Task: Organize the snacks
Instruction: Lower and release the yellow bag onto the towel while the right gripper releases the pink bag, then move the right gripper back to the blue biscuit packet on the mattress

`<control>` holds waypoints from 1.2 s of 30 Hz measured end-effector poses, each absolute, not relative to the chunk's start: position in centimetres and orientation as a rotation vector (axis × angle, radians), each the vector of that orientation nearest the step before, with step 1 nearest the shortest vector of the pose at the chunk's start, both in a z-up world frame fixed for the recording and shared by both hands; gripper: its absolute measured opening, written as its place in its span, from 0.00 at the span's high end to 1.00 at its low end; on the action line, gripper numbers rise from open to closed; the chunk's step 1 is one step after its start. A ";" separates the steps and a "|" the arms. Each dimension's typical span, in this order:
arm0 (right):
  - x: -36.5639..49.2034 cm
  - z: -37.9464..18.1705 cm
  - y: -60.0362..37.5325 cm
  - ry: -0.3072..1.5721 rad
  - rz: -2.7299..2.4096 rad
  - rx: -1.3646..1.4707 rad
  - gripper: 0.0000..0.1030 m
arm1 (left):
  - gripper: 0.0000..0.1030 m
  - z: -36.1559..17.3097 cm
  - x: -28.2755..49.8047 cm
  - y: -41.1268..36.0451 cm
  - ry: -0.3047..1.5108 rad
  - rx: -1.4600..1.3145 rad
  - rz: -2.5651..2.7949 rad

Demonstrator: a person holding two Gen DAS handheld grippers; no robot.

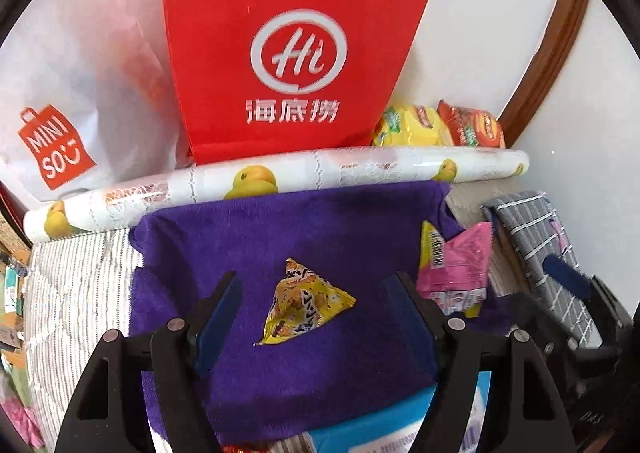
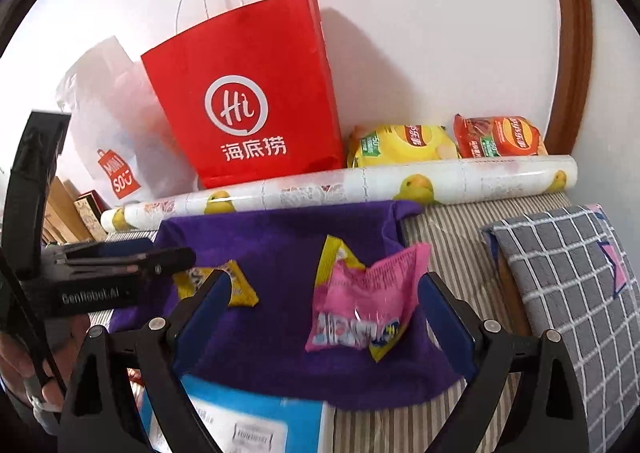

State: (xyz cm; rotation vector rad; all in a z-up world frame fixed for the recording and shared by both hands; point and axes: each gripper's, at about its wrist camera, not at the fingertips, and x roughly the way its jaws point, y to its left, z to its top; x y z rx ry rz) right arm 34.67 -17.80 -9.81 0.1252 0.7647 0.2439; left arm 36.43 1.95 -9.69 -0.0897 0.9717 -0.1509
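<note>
Left hand-held gripper (image 1: 314,285) parted over yellow snack packet (image 1: 304,303), purple cloth (image 1: 320,221)

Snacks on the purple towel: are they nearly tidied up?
Not yet. Two chip bags already sit by the wall. Nothing is in hand: both grippers' fingers stand open and empty. The yellow packet and pink packet still lie on the purple towel.

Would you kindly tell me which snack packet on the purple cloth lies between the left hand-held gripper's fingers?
The small yellow triangular packet; the pink packet lies off to its right, outside the open fingers.
</note>
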 end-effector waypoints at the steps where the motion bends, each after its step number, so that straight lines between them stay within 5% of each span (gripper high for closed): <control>1: 34.2 -9.6 -17.9 0.767 0.243 0.127 0.09 | 0.28 -9.2 35.8 2.1 0.958 -0.098 -0.155; 3: 33.1 -9.1 -18.1 0.766 0.242 0.133 0.09 | 0.22 -8.5 34.8 2.4 0.943 -0.123 -0.162; 36: 17.5 -8.4 -15.4 0.768 0.247 0.092 0.09 | 0.22 -6.7 17.4 7.6 0.843 -0.162 -0.124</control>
